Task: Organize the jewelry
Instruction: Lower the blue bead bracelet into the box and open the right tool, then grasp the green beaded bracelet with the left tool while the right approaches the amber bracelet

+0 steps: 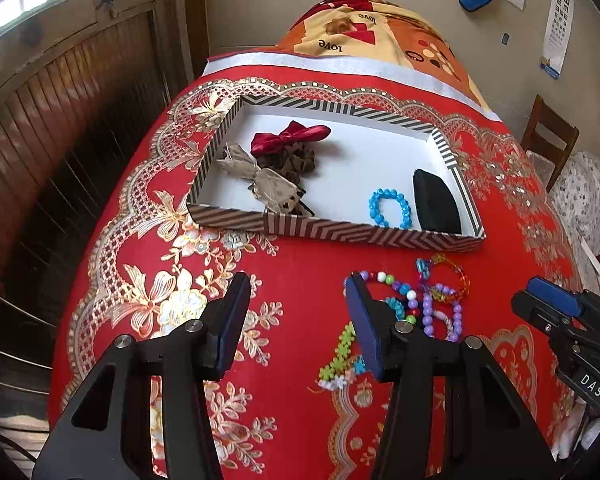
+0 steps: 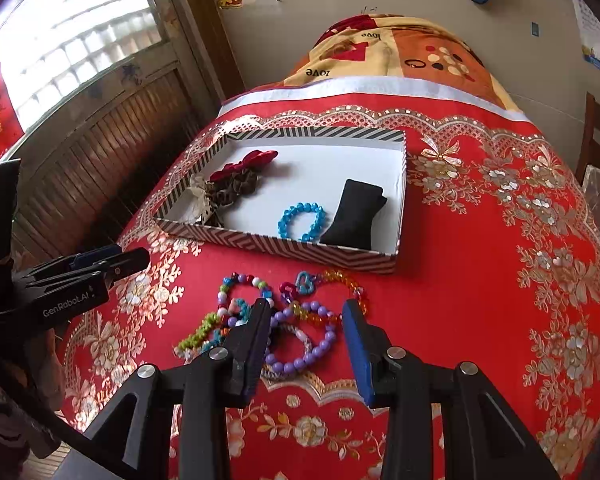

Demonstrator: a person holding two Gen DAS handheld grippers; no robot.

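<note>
Blue pads face each other across a wide gap on the right tool (image 2: 306, 308), spread and holding nothing, low in the centre of the right wrist view. Between its fingers lies the purple bead bracelet (image 2: 300, 344), flat on the red cloth (image 2: 460, 300) of the counter, part of a tangle of bead bracelets (image 2: 260, 312) that reaches left to a green strand (image 2: 198, 332) and up to an orange one (image 2: 346, 280). Over in the left wrist view, the left tool (image 1: 296, 280) is spread too, nothing in it, hovering over bare red cloth with the bracelet tangle just beside its right finger (image 1: 364, 320). Its near finger shows at the left edge of the right wrist view.

Up from the tangle, a strip of open cloth, then the near wall of the striped tray (image 2: 284, 246). Inside on the white floor: a blue bead bracelet (image 2: 302, 220) near the front wall, a black cushion (image 2: 354, 216) just right of it, and at the left end a red bow (image 2: 246, 164), a brown scrunchie (image 2: 232, 188) and a beige bow (image 1: 256, 176) bunched together. The middle and back of the tray floor are bare. To the right of the tray the cloth runs open to the counter's edge; a wooden chair (image 1: 548, 136) stands beyond it. At the far edge sits a folded patterned blanket (image 2: 400, 52).
</note>
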